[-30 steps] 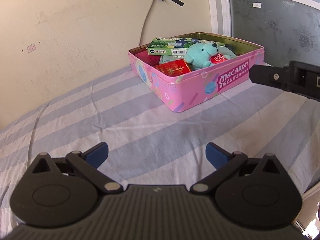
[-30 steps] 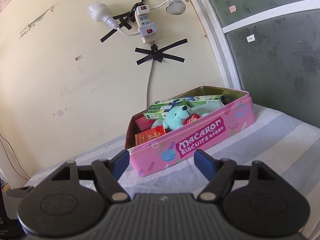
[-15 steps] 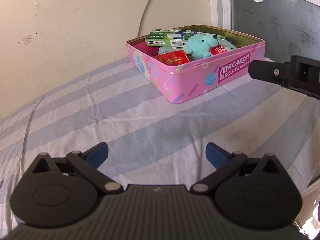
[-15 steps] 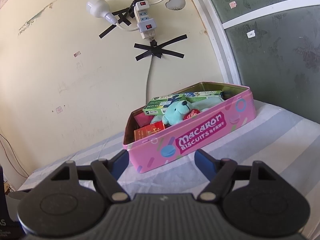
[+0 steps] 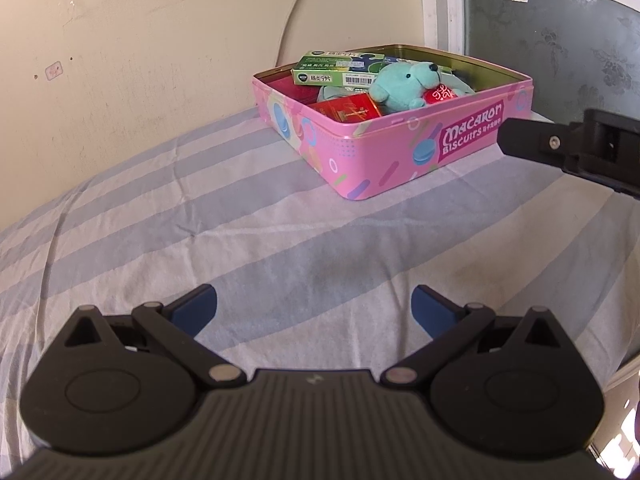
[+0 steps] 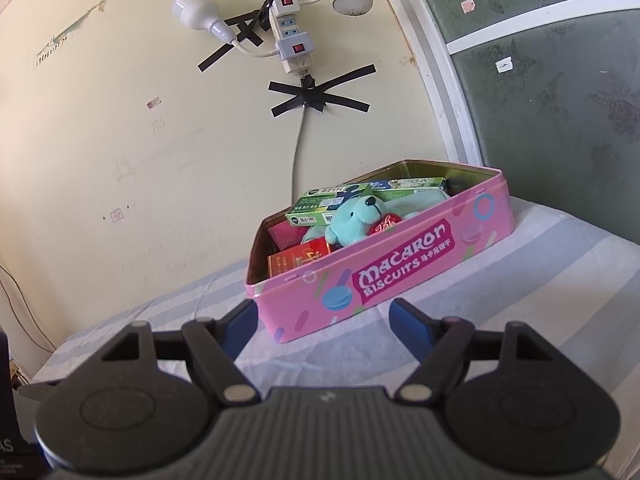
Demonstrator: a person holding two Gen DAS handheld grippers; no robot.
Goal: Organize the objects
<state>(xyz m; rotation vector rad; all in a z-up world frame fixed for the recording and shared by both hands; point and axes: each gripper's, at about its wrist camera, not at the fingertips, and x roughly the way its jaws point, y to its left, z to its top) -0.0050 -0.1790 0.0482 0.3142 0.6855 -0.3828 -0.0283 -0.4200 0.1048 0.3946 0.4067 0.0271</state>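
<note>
Clearly both tools are idle: the left gripper [image 5: 314, 306] has its blue-padded jaws spread wide with nothing between them, hovering above the blue-and-white striped bedsheet [image 5: 240, 216], well short of the pink rectangular "Macaron Biscuits" tin [image 5: 384, 148]. The right gripper [image 6: 324, 318] is equally wide open and empty, its tips close to the tin's front wall.

The tin sits lidless near the wall end of the bed and is already full. A teal plush bear [image 6: 354, 220] holding a small red heart lies on top, green cardboard medicine boxes [image 6: 330, 204] are stacked at an angle behind it, and a red packet [image 6: 298, 258] is wedged at the near corner.

Judging from this, the risks lie mainly in the overfull pile. The bear stands above the rim, so a lid, if one is to go on, would probably catch on it. The tilted boxes seem loosely stacked; a nudge from either tool could slide them over the edge. The soft sheet gives no firm base, so a push from the right gripper would likely skid or tip the light tin. The two tools also work close together and could clash at the tin.
</note>
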